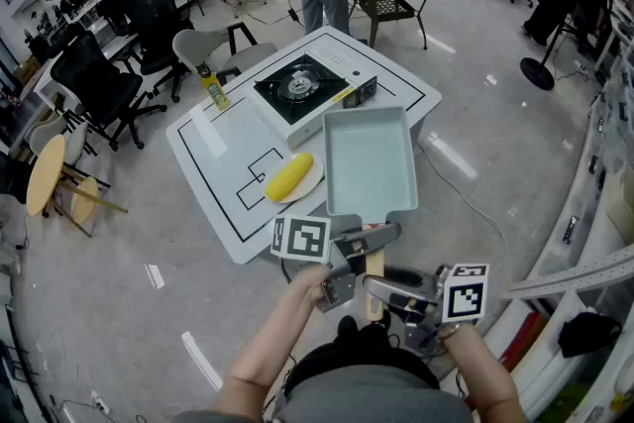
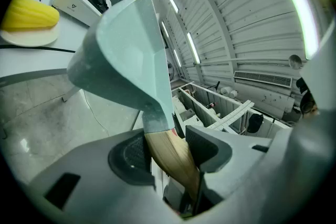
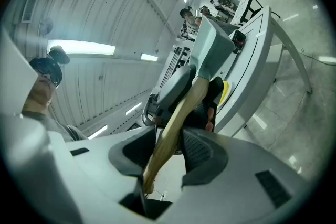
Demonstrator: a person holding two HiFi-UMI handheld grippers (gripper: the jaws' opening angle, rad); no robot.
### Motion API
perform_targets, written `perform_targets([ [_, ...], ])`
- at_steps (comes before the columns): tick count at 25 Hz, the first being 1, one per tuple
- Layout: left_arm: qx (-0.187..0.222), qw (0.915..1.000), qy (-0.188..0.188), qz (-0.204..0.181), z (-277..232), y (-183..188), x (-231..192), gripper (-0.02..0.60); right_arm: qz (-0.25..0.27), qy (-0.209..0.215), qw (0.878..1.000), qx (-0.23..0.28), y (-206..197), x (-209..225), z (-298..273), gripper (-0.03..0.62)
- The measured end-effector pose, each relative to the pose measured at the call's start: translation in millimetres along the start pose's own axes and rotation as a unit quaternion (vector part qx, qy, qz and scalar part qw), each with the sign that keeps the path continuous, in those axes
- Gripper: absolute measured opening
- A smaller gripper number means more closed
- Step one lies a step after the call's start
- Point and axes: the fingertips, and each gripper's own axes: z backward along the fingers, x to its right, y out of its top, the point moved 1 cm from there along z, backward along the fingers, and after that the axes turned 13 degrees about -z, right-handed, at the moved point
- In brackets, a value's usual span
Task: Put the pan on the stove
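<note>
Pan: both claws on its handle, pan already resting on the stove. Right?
Not quite. The left claw and right claw do grip the handle, but the pan is not on the stove: the head view shows it held up short of it.

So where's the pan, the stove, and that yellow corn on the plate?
pan (image 1: 369, 163): head view, middle of its pale green floor.
stove (image 1: 297, 86): head view, on its round burner.
corn cob (image 1: 288, 176): head view, middle of the cob.
</note>
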Motion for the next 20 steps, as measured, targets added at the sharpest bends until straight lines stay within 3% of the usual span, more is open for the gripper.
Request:
perform_targets([
  [20,0.008,0.9999,0.007,0.004,-44,4,1,0.183,0.015,0.011,1.000,-0.011,25,3,37,0.164],
])
